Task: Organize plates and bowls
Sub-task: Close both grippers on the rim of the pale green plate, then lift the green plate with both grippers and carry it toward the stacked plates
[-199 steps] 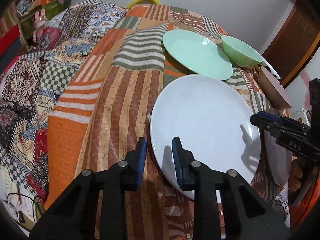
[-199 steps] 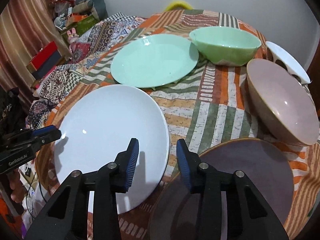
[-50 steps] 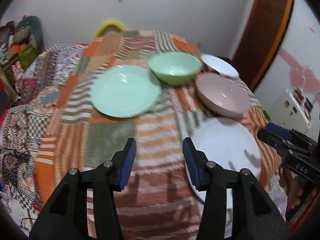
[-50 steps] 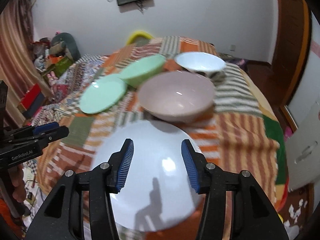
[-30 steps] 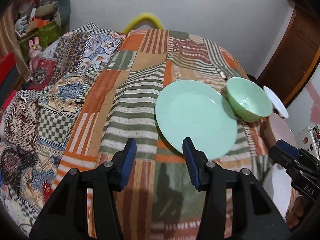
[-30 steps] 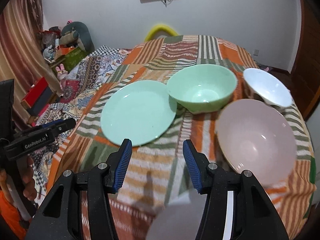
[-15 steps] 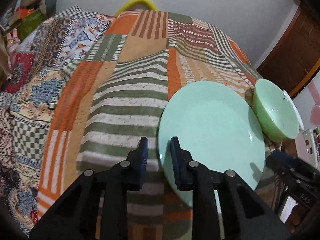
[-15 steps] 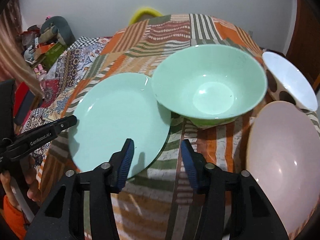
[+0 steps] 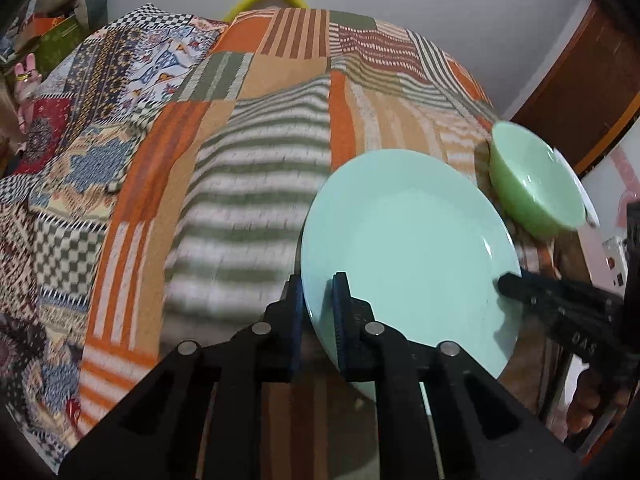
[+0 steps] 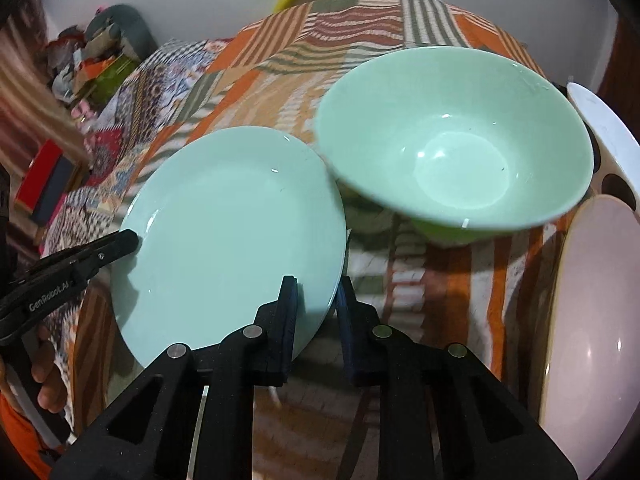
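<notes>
"GenRobot.AI" lettering on left gripper (image 10: 132,242), clamping mint plate (image 10: 232,236).

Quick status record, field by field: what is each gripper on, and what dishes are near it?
left gripper: closed on the left rim of the green plate
right gripper: closed on the plate's right rim
green bowl: beside the plate, rim overlapping its edge in view
pink bowl: right of the plate
white bowl: behind the pink bowl
surface: patchwork cloth
</notes>
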`<action>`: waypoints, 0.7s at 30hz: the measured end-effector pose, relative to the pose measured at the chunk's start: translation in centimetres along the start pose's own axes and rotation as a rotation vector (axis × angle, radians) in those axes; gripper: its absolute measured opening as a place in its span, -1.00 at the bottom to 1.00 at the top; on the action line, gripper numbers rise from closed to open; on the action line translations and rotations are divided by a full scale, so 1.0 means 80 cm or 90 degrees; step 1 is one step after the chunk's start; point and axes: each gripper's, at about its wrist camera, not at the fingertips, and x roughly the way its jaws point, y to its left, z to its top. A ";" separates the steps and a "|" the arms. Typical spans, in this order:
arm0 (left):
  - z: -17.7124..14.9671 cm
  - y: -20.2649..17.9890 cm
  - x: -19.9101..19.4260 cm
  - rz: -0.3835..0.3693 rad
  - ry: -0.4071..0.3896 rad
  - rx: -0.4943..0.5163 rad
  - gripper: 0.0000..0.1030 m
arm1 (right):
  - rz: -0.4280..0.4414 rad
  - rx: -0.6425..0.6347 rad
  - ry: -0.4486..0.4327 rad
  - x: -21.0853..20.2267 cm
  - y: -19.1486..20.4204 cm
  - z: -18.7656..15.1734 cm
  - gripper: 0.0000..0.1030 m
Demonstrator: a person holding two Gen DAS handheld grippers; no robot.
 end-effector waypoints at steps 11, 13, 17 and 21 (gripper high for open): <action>-0.093 0.010 -0.049 -0.023 0.039 -0.015 -0.72 | 0.041 -0.060 0.030 -0.014 0.013 -0.036 -0.65; -0.098 0.009 -0.052 -0.025 0.042 -0.008 -0.71 | 0.047 -0.067 0.034 -0.012 0.012 -0.036 -0.66; -0.096 0.010 -0.051 -0.026 0.040 -0.007 -0.71 | 0.048 -0.060 0.041 -0.007 0.010 -0.029 -0.67; -0.088 0.012 -0.044 -0.016 0.035 -0.009 -0.65 | 0.040 -0.070 0.044 -0.002 0.017 -0.024 -0.65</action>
